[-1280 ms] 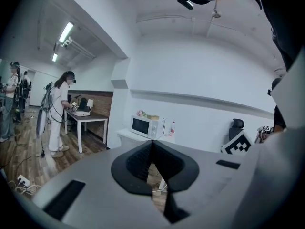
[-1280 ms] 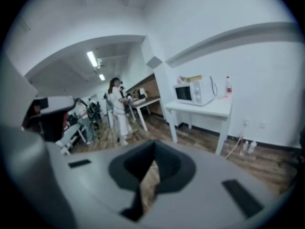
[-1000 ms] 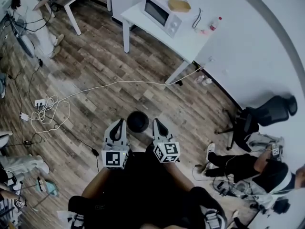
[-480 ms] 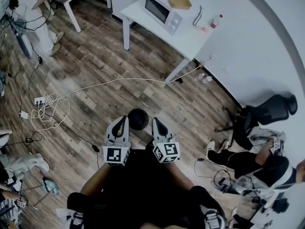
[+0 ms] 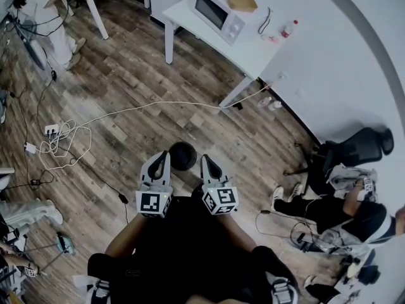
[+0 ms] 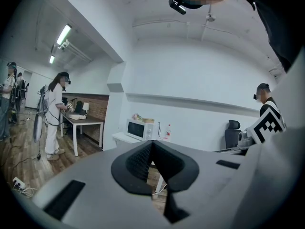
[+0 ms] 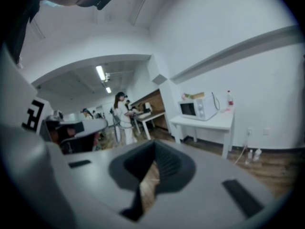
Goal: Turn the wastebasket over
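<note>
Currently left gripper and right gripper, both clenched empty, flank the round black wastebasket at twelve o'clock; pushing with closed jaws could send it skidding.

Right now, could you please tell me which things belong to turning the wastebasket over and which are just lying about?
For the job:
wastebasket
left gripper, fingers shut, empty
right gripper, fingers shut, empty

Just lying about:
microwave
white table
bottle
white cable
power strip
office chair
</note>
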{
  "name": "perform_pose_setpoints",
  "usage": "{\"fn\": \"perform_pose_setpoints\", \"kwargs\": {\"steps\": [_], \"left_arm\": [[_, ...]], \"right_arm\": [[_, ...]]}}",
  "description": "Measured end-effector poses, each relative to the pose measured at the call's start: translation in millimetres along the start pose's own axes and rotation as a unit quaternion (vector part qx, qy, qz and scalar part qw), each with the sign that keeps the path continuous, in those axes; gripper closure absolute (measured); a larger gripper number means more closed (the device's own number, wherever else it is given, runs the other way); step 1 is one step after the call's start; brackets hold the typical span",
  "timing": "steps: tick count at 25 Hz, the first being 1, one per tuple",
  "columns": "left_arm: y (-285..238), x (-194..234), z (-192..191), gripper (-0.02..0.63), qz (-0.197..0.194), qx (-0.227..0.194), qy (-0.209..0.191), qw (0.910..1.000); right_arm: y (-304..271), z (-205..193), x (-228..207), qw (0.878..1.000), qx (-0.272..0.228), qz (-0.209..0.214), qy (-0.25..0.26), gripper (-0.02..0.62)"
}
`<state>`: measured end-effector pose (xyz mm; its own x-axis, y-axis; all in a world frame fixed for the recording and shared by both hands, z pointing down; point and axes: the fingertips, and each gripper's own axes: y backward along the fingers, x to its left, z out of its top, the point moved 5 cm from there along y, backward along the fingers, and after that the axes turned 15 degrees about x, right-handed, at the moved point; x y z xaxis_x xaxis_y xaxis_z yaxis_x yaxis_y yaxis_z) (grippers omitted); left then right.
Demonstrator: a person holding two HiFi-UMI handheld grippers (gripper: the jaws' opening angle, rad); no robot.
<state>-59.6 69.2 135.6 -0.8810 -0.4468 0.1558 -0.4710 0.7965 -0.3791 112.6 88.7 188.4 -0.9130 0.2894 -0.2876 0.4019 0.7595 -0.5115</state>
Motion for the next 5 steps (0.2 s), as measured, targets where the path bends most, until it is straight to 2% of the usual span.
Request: {"fn": "perform_pose_setpoints", "kwargs": {"steps": [5], "left_arm": [[7.4, 3.7, -1.7, 0.572, -0.004, 0.001, -0.001, 1.0]], "right_arm": [[1.3, -5.2, 9.0, 1.0, -0.002, -0.002, -0.002, 0.563]]}}
